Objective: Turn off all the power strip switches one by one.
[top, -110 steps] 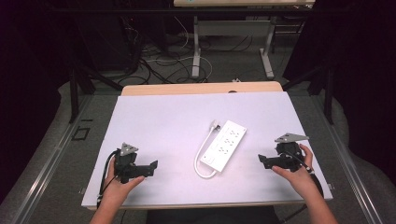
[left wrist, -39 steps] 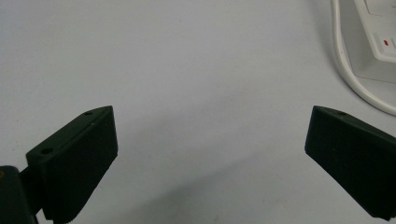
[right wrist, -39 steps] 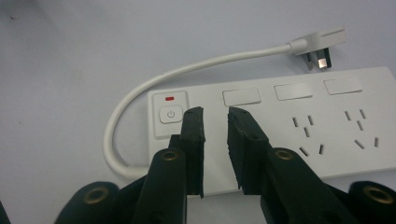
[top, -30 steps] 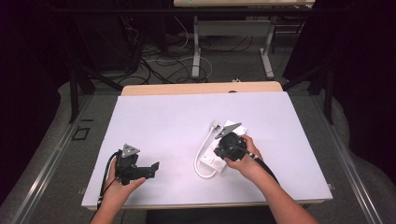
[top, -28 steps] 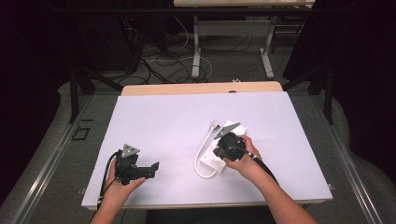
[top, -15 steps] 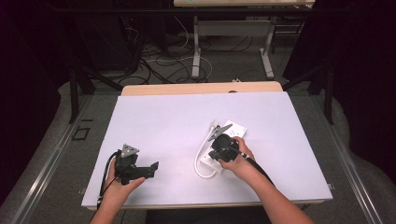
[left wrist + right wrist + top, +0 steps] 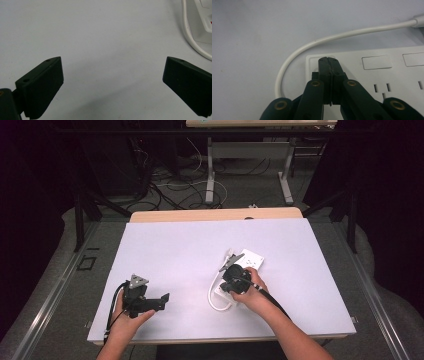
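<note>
**Right tool pressed to the end of a white power strip**

A white power strip (image 7: 243,270) lies right of centre on the pale counter (image 7: 170,250), set at a slant, with its white cable (image 7: 214,296) looping out from the near end and curling back along its left side. The right tool (image 7: 231,279), held in the person's right hand (image 7: 250,292), sits over the near end of the strip. In the right gripper view its two black jaws are brought fully together with nothing between them, and their joined tips (image 7: 328,62) rest on a raised square panel at the strip's end (whether that panel is a switch cannot be told). Blank rectangular covers and slotted sockets run off along the strip (image 7: 372,72) to the right, and the cable (image 7: 312,46) arcs around the corner beyond the tips.

The left tool (image 7: 150,301), in the left hand (image 7: 125,317), is near the counter's front left, well apart from the strip. Its jaws stand wide apart over bare counter, holding nothing.
</note>
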`<state>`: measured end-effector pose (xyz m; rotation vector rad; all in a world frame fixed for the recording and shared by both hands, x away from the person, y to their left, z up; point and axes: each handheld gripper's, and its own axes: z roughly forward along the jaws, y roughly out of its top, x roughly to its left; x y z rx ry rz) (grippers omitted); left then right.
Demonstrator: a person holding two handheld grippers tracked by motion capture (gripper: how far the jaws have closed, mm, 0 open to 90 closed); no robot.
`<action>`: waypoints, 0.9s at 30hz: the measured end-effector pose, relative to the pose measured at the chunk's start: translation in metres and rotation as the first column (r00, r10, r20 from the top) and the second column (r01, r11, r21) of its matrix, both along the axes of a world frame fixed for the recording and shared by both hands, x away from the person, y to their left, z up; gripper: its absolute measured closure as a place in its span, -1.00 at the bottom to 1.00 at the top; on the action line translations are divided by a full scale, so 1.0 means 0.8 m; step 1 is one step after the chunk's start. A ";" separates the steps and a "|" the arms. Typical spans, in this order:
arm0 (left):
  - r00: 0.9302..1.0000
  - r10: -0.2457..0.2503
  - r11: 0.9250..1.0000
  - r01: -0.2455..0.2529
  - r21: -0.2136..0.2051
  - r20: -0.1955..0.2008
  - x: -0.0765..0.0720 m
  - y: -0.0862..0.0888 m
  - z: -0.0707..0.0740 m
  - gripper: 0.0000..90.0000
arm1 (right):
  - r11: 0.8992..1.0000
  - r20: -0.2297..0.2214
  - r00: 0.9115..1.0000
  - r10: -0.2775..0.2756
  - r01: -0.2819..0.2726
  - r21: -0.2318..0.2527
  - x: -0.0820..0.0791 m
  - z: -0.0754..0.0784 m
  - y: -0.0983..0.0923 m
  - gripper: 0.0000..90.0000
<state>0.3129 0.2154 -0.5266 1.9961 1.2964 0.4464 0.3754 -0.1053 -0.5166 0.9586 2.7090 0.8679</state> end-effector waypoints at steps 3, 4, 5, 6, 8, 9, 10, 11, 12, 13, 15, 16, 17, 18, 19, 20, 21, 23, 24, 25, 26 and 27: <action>1.000 -0.001 1.000 0.001 0.001 0.000 0.000 0.000 0.001 -0.93 | 1.000 -0.005 1.000 -0.001 0.001 0.010 0.000 -0.001 -0.001 1.00; 1.000 0.001 1.000 -0.001 0.001 0.001 0.000 0.000 0.000 -0.92 | 1.000 -0.004 1.000 -0.002 0.002 0.012 0.000 -0.001 -0.001 1.00; 1.000 -0.006 1.000 0.006 0.005 -0.009 0.000 0.000 0.001 -0.93 | 1.000 0.000 1.000 0.000 0.000 0.013 0.001 -0.002 -0.001 1.00; 1.000 -0.003 1.000 0.003 0.002 -0.008 -0.001 -0.001 0.001 -0.93 | 1.000 0.001 1.000 0.000 0.000 0.017 0.001 -0.002 -0.001 1.00; 1.000 0.008 1.000 -0.008 -0.011 0.004 0.000 -0.003 -0.001 -0.92 | 1.000 -0.010 1.000 -0.012 0.012 0.018 0.000 -0.003 -0.002 1.00; 1.000 0.007 1.000 -0.007 -0.011 0.003 0.000 -0.003 -0.001 -0.92 | 0.999 -0.019 1.000 -0.022 0.022 0.023 0.000 -0.004 -0.003 1.00; 1.000 0.004 1.000 -0.004 -0.005 0.005 0.000 -0.002 -0.001 -0.92 | 0.999 -0.020 1.000 -0.022 0.023 0.029 0.001 -0.004 -0.003 1.00; 1.000 0.004 1.000 -0.004 -0.002 0.006 0.000 -0.002 -0.001 -0.92 | 0.999 -0.028 0.999 -0.023 0.024 0.037 0.001 -0.005 -0.004 1.00; 1.000 0.007 1.000 -0.007 -0.008 0.003 0.000 -0.003 -0.001 -0.92 | 0.999 -0.021 1.000 -0.007 0.008 0.041 0.002 -0.006 -0.006 1.00; 1.000 0.006 1.000 -0.006 -0.007 0.003 0.000 -0.003 -0.001 -0.92 | 0.999 -0.012 1.000 0.001 -0.001 0.047 0.003 -0.007 -0.007 1.00; 1.000 0.004 1.000 -0.004 -0.005 0.000 0.000 -0.003 -0.001 -0.92 | 0.999 0.001 1.000 -0.004 0.004 0.036 -0.001 -0.007 -0.005 1.00; 1.000 0.004 1.000 -0.004 -0.005 0.000 0.000 -0.003 -0.001 -0.92 | 0.999 0.001 1.000 -0.004 0.004 0.036 -0.001 -0.007 -0.005 1.00; 1.000 0.002 1.000 -0.002 -0.003 -0.008 0.000 -0.003 -0.001 -0.92 | 1.000 0.016 1.000 0.007 -0.008 0.019 -0.001 -0.006 -0.003 1.00; 1.000 0.002 1.000 -0.002 -0.003 -0.008 0.000 -0.003 -0.001 -0.92 | 1.000 0.014 1.000 0.000 0.000 0.016 -0.002 -0.006 -0.002 1.00; 1.000 -0.002 1.000 0.002 0.005 -0.003 0.000 -0.002 -0.001 -0.92 | 1.000 0.017 1.000 -0.002 0.002 0.013 -0.003 -0.006 -0.001 1.00; 1.000 -0.002 1.000 0.002 0.005 -0.004 0.000 -0.002 -0.001 -0.92 | 1.000 0.018 1.000 -0.003 0.003 0.012 -0.003 -0.006 -0.001 1.00; 1.000 -0.002 1.000 0.002 0.004 -0.004 0.000 -0.002 -0.001 -0.92 | 1.000 0.031 0.999 0.011 -0.011 0.010 -0.002 -0.007 -0.001 1.00; 1.000 -0.003 1.000 0.003 0.007 -0.007 0.000 -0.002 -0.001 -0.92 | 1.000 0.032 0.999 0.004 -0.004 0.004 -0.004 -0.006 0.000 1.00; 1.000 -0.003 1.000 0.003 0.007 -0.007 0.000 -0.002 -0.001 -0.92 | 1.000 0.029 1.000 -0.001 0.001 0.003 -0.005 -0.006 0.000 1.00; 1.000 -0.003 1.000 0.003 0.006 -0.006 0.000 -0.003 -0.001 -0.92 | 1.000 0.032 0.999 -0.001 0.001 0.002 -0.005 -0.006 0.001 1.00; 1.000 -0.003 1.000 0.003 0.006 -0.007 0.000 -0.003 -0.001 -0.92 | 1.000 0.036 0.999 0.002 -0.002 0.002 -0.006 -0.007 0.001 1.00; 1.000 -0.002 1.000 0.002 0.007 -0.007 0.000 -0.003 -0.001 -0.92 | 1.000 0.048 0.999 0.012 -0.012 0.002 -0.005 -0.008 0.001 1.00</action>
